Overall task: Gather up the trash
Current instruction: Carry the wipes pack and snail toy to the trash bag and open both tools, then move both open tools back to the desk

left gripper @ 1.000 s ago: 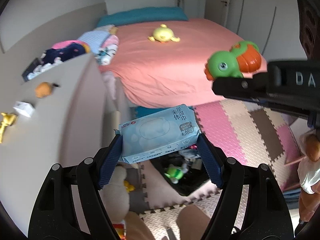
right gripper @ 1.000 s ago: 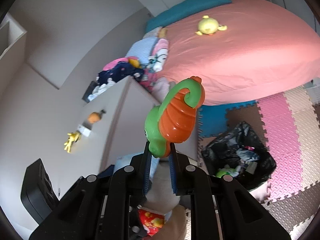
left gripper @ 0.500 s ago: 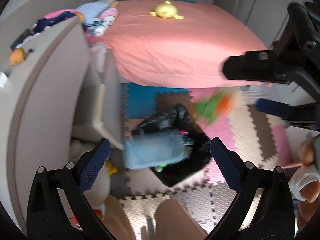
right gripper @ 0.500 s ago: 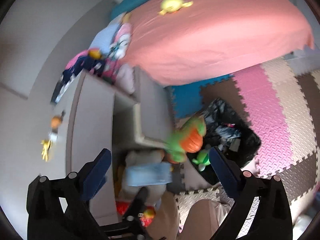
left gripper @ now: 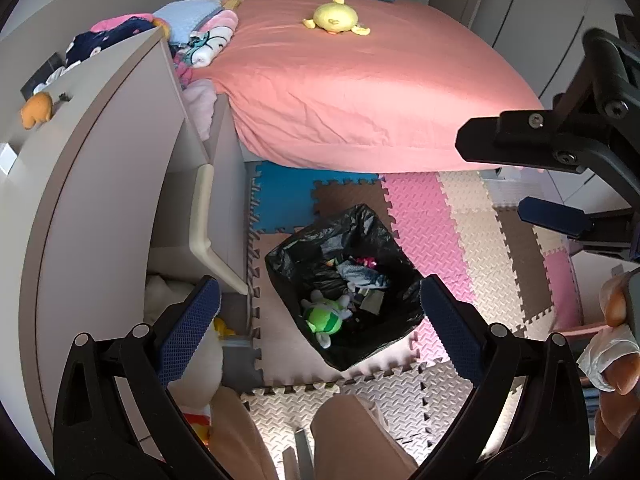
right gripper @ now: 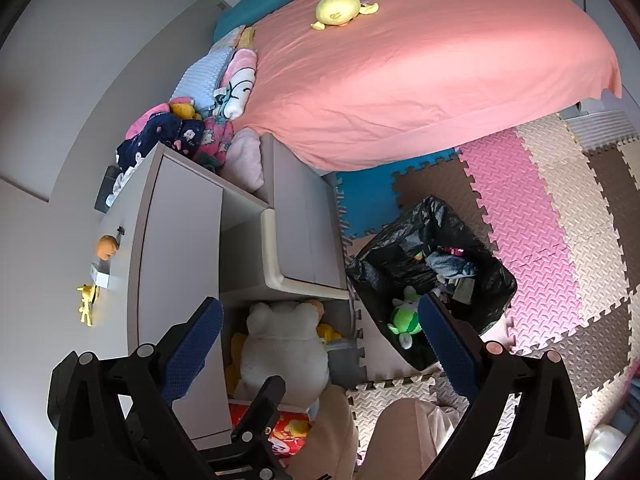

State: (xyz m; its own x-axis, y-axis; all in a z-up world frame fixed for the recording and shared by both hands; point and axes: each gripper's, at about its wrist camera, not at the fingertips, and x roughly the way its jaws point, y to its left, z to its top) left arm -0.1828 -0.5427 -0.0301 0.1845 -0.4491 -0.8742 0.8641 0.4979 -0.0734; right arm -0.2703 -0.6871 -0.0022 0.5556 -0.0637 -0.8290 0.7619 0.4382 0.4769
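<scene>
Both sets of fingers, left gripper (left gripper: 316, 322) and right gripper (right gripper: 318, 334), are spread wide, nothing in them. Below, the black trash bag (left gripper: 320, 236) on the floor mats holds a green plush (left gripper: 325, 319). Pink bed (left gripper: 360, 92) beyond.

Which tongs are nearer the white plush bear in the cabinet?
Left. The left tongs hang just in front of the white plush bear; the right tongs frame it from farther back.

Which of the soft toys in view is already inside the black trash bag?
The green plush toy, lying in the black trash bag on the foam mats. The yellow plush sits on the pink bed, and the white plush is in the cabinet's lower shelf.
</scene>
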